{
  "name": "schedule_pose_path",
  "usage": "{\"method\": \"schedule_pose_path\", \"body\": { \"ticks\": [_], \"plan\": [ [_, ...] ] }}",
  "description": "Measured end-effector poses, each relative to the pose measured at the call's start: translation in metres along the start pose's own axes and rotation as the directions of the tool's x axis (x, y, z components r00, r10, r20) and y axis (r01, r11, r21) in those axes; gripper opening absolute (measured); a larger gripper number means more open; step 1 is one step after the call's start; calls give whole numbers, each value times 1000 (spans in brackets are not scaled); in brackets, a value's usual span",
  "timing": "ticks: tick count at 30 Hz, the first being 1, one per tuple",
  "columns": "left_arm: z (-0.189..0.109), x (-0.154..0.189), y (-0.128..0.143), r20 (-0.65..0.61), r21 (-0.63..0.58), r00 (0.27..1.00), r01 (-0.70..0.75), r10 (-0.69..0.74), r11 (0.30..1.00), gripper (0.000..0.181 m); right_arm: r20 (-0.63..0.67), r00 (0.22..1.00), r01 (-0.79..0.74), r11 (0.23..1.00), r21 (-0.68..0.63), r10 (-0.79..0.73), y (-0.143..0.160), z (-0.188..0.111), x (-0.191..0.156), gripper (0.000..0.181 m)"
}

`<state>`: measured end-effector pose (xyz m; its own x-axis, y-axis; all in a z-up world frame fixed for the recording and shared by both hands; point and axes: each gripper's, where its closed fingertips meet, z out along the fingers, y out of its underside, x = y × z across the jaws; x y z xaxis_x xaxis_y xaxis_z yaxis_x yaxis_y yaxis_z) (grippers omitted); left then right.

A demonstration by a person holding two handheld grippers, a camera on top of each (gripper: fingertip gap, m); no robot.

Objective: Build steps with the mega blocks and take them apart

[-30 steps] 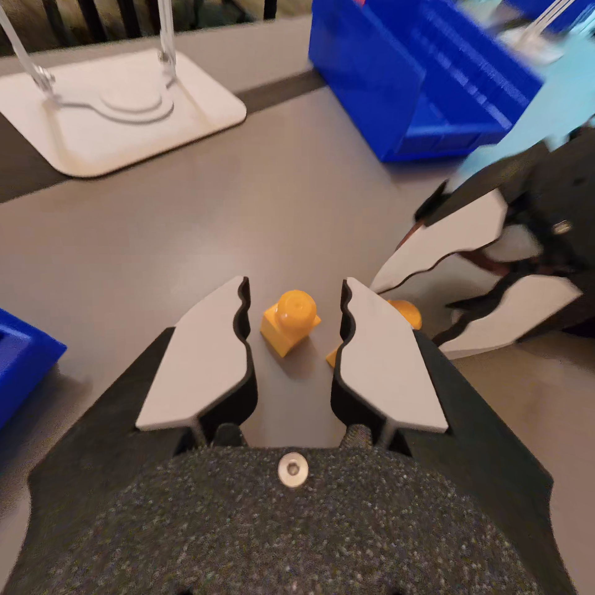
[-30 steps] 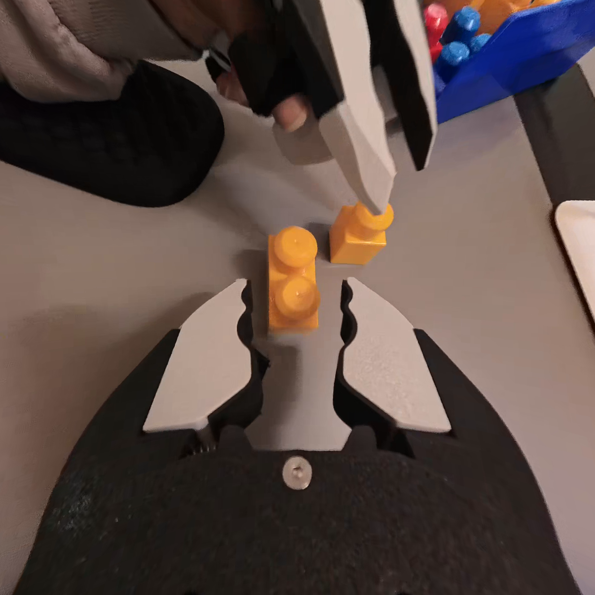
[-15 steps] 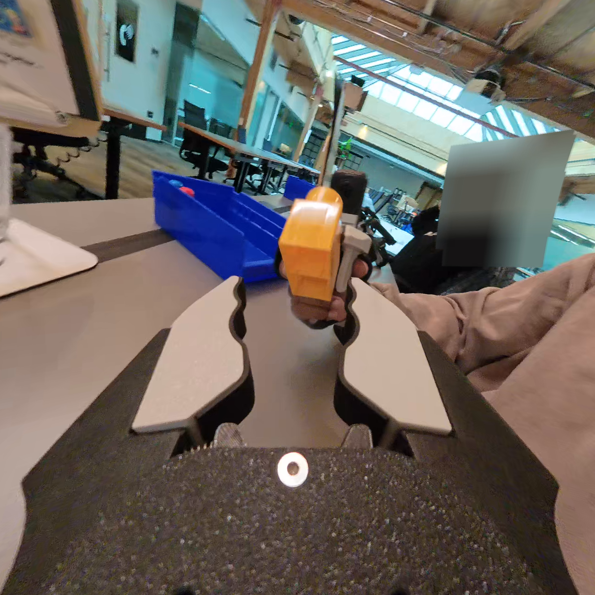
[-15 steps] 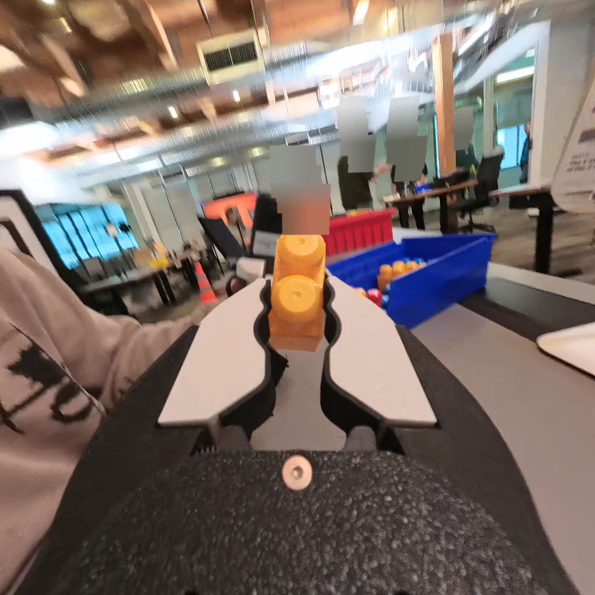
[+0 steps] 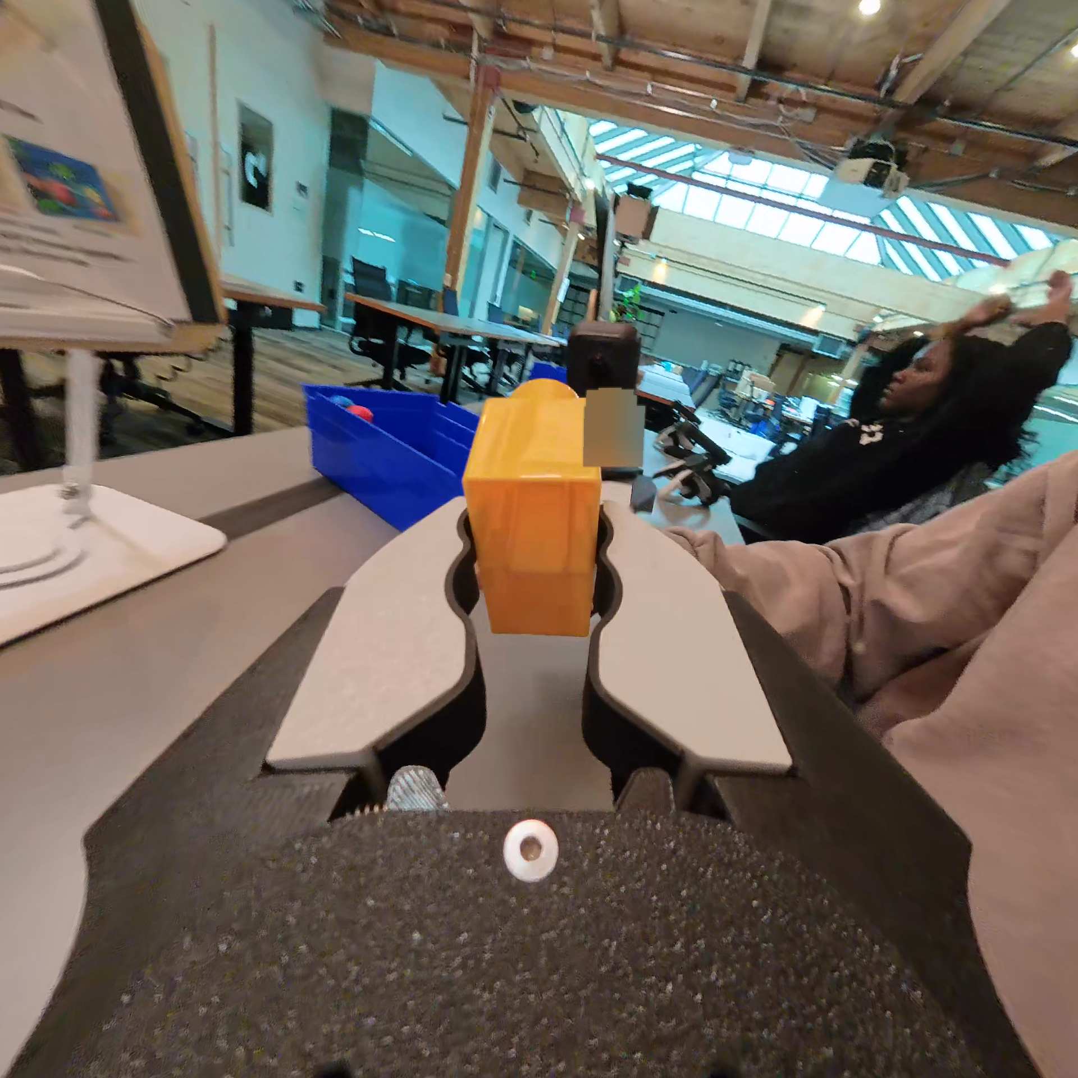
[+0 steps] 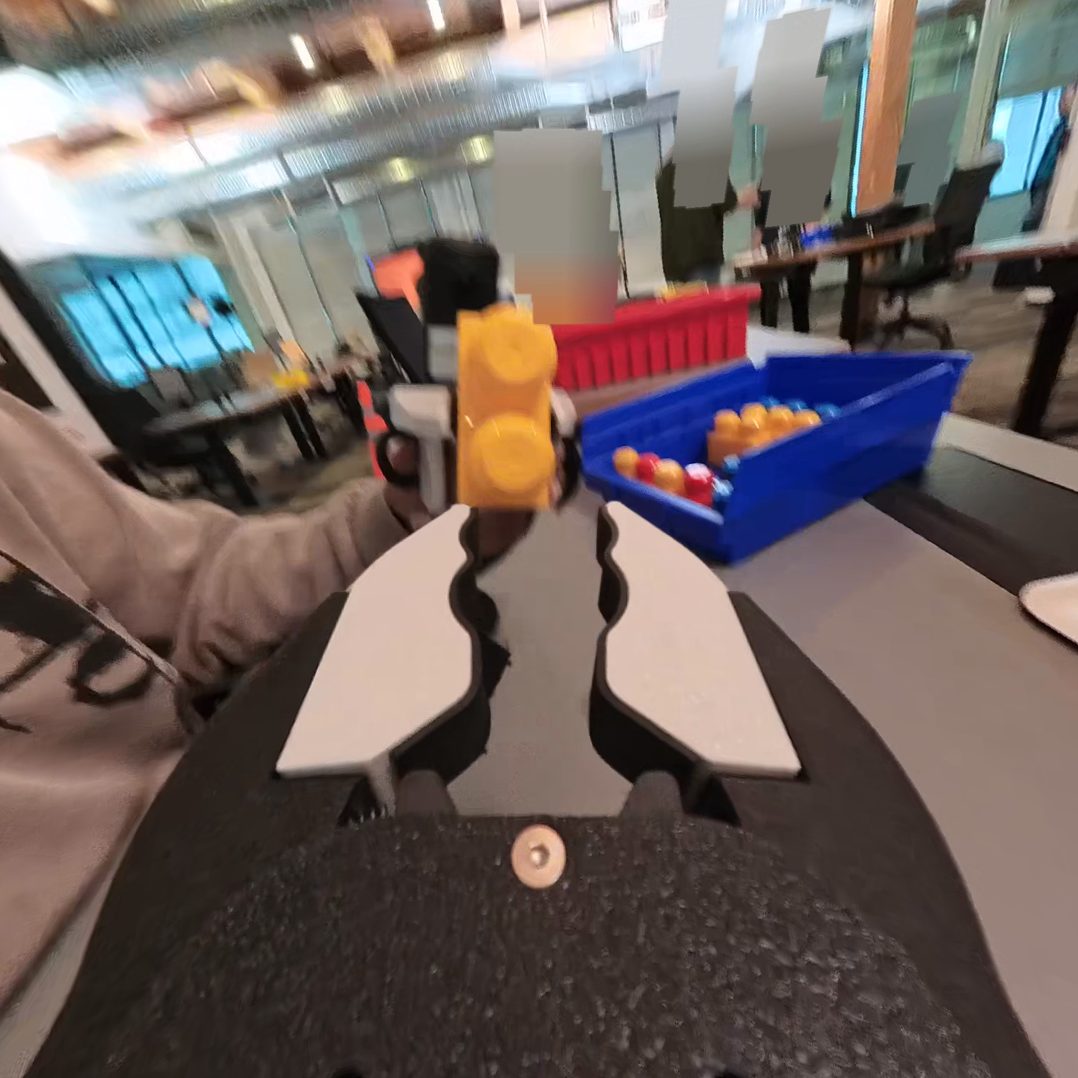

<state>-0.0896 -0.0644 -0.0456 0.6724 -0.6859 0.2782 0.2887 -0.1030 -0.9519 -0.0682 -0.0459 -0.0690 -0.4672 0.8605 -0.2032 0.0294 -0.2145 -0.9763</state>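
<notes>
An orange two-stud mega block [image 5: 534, 525] is up in the air above the grey table [image 5: 175, 641]. My left gripper [image 5: 532, 516] is shut on its sides. In the right wrist view the same block [image 6: 504, 431] stands on end with its studs facing the camera, and the left gripper's fingers [image 6: 429, 455] clamp it. My right gripper [image 6: 534, 516] is open and empty just below and in front of the block, not touching it. The right gripper's black body [image 5: 604, 361] shows partly behind the block.
A blue bin [image 6: 816, 484] with several orange, red and blue blocks [image 6: 758, 420] stands on the table, also in the left wrist view [image 5: 379, 461]. A white stand base [image 5: 87, 554] sits at the left. A person's beige sleeves [image 5: 875, 583] [image 6: 175, 554] reach in. Left tips to right tips: about 5 centimeters.
The right gripper has let go of the two-stud block and drawn back a little. The left gripper has closed on that block and now holds it.
</notes>
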Motion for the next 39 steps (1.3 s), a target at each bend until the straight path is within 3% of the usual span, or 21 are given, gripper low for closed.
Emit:
{"method": "schedule_pose_path", "body": {
  "ticks": [4,7,14,18,21,24,27,30,32,35,39],
  "plan": [
    [-30,-22,-18,103,68,994,-51,44,996,37,-149,981,58,927,-371,-121,53,5,43,51],
    [-49,-37,-27,174,97,983,-77,59,992,37,-167,972,47,837,-545,-163,89,16,57,65],
    [-70,-57,-29,267,96,961,-100,71,990,37,-119,959,85,662,-745,-257,130,47,65,67],
    [-69,-60,-23,274,77,959,-97,72,992,37,-106,957,92,633,-769,-268,135,50,68,34],
    [-65,-60,-19,261,65,963,-90,70,994,37,-108,953,101,630,-770,-284,132,43,69,33],
    [-57,-53,-14,219,58,974,-76,62,995,37,-143,960,96,767,-635,-239,98,36,64,33],
    [-46,-43,-9,164,44,985,-68,60,997,37,-140,982,87,963,-256,-126,20,22,48,33],
    [-31,-30,-3,104,28,994,-43,40,999,37,-69,997,35,987,157,-24,-55,-10,28,33],
    [-19,-18,2,52,12,998,-39,38,999,37,-3,1000,-16,951,309,17,-79,-25,17,33],
    [-3,1,8,-27,-1,999,-34,34,999,37,97,993,-97,926,365,66,-83,-26,3,33],
    [7,10,14,-38,-41,998,-53,51,998,37,142,989,-83,959,271,46,-59,-6,-13,33]
  ]
}}
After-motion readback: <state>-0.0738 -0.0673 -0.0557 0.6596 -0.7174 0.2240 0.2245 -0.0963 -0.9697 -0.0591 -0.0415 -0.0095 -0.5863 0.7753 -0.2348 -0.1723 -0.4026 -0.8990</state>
